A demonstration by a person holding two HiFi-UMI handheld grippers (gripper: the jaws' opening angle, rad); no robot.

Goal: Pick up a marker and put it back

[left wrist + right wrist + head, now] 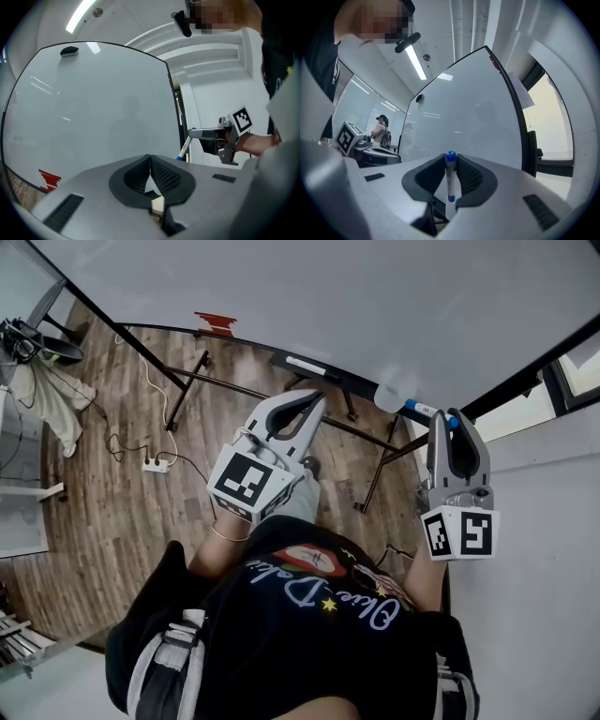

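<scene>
R gripper (pixel 451 423) clenched on marker (pixel 450 183), blue cap fwd, held level nr board (pixel 473 108) edge | L gripper (pixel 150 161) jaws together, empty | risk: marker knocked askew or dropped if bumped on board / released early

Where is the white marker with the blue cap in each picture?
Head view: right of middle, the white marker with a blue cap sticks out sideways from the tongs of the right gripper.
Left gripper view: right of middle, small, slanting down from that gripper.
Right gripper view: bottom middle, upright between the tongs, cap on top.
Shared landmark: the large black-framed whiteboard.
</scene>
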